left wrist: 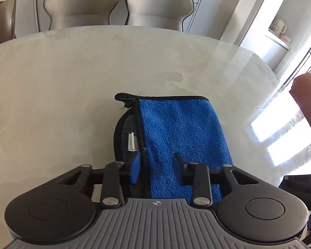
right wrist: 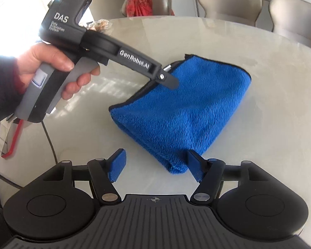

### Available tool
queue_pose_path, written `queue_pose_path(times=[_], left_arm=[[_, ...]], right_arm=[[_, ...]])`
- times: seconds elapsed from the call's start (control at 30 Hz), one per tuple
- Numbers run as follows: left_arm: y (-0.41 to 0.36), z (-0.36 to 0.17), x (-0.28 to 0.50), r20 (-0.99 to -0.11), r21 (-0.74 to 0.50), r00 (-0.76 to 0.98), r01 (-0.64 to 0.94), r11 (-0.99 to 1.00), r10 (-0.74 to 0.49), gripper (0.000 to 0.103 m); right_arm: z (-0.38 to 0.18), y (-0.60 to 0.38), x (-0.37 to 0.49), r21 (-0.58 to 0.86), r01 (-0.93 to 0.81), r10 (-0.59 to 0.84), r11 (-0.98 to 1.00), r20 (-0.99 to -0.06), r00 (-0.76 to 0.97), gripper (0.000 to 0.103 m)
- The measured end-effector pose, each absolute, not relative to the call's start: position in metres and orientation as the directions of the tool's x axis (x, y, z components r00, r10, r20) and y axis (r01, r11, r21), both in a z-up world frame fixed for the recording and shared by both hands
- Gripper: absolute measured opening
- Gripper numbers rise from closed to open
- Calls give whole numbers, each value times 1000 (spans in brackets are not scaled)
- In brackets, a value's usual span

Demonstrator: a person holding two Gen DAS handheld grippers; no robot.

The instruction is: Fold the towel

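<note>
A folded blue towel [left wrist: 180, 128] with a black hem lies flat on the pale round table [left wrist: 72, 83]. A small white tag [left wrist: 131, 142] sticks out at its hemmed side. My left gripper [left wrist: 156, 167] hovers low over the near end, its jaws narrow, with the hem running between the pads and a gap still showing. From the right wrist view, that left gripper [right wrist: 172, 76] points down at the towel's [right wrist: 186, 108] far-left edge, held by a hand [right wrist: 51, 62]. My right gripper [right wrist: 155, 166] stands open, the towel's near corner just inside its right pad.
Two beige chairs [left wrist: 80, 4] [left wrist: 157, 2] stand behind the table [right wrist: 269, 145]. A red cloth [right wrist: 143, 0] hangs on another chair. A black cable [right wrist: 49, 141] trails at the left table edge. A crinkled packet [right wrist: 99, 25] lies at the far left. A person's forearm [left wrist: 309, 103] shows at right.
</note>
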State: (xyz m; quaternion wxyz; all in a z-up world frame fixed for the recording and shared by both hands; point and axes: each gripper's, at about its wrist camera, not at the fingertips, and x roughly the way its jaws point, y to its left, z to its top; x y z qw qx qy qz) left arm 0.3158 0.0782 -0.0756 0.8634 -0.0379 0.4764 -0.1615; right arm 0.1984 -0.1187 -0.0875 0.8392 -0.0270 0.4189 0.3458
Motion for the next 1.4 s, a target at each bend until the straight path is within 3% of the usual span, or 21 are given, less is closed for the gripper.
queue_pose_path(times=[0.07, 0.13, 0.33, 0.43, 0.47, 0.63, 0.87, 1.17, 1.4], left_arm=[[78, -77, 317, -817, -201, 496, 233, 951, -295, 12], [79, -78, 317, -820, -202, 492, 231, 952, -294, 12], [78, -75, 318, -835, -184, 481, 212, 960, -267, 24], [74, -74, 317, -837, -171, 477, 234, 957, -267, 19], [74, -73, 316, -836, -170, 479, 235, 957, -266, 10], [76, -65, 313, -824, -171, 502, 223, 960, -263, 6], [83, -45, 293, -795, -122, 565, 208, 971, -221, 6], [82, -62, 293, -818, -80, 547, 197, 977, -177, 7], [81, -65, 292, -821, -56, 546, 212, 976, -166, 11]], right_arm=[[-90, -120, 198, 258, -591, 561, 764, -719, 411, 69], [-91, -120, 198, 266, -586, 563, 766, -718, 410, 70], [-88, -117, 197, 263, -590, 568, 763, -708, 419, 70], [-87, -115, 198, 263, -596, 575, 759, -701, 422, 71], [-87, -114, 198, 263, -595, 574, 760, -702, 423, 71], [-87, -114, 198, 264, -591, 571, 763, -703, 424, 71], [-86, -114, 200, 265, -595, 574, 759, -704, 418, 72], [-82, -112, 200, 254, -609, 573, 752, -707, 413, 74], [-71, -111, 200, 276, -626, 624, 729, -643, 444, 74]])
